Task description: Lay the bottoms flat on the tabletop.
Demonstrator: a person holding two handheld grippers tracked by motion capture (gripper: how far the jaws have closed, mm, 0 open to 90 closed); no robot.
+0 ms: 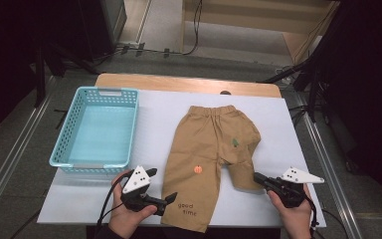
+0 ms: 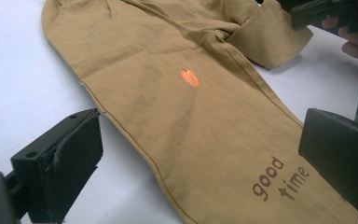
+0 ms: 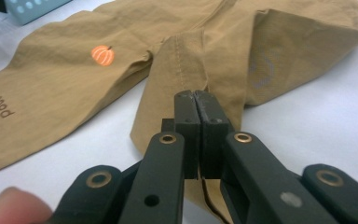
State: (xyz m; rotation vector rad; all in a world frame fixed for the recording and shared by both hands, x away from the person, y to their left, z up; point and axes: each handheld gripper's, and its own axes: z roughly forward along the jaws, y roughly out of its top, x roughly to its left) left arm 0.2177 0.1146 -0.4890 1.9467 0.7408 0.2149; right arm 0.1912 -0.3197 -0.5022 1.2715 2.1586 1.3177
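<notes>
High view, trousers: tan child's trousers (image 1: 206,154) lie flat on the white worktop (image 1: 278,129), waistband toward the far edge, legs toward the person.
Long leg: the leg on the left of the high view runs straight down to the near edge, with an orange pumpkin print (image 1: 198,170) at mid-length and the brown words "good time" (image 1: 185,209) near its hem.
Short leg: the other leg (image 1: 243,172) is folded back on itself, so it ends much higher; a small green tree print (image 1: 236,142) sits above it.
Right gripper (image 1: 259,179): its jaws are pressed together on the edge of the folded leg (image 3: 177,84); the right gripper view shows tan cloth pinched between the two black pads and a strip of it trailing out below.
Right hand (image 1: 293,211): wraps the gripper body at the near right corner of the worktop.
Left gripper (image 1: 169,199): its jaws stand wide apart, one on each side of the long leg's hem; in the left gripper view the cloth (image 2: 191,121) lies between them and neither pad presses on it.
Left hand (image 1: 129,214): holds its gripper just left of the long leg, at the near edge.
Basket: a light blue plastic basket (image 1: 132,129) with perforated walls stands on the left part of the worktop, apart from the trousers.
Surroundings: a wooden table edge (image 1: 179,82) shows beyond the white sheet, with grey floor and cables (image 1: 194,30) behind.
</notes>
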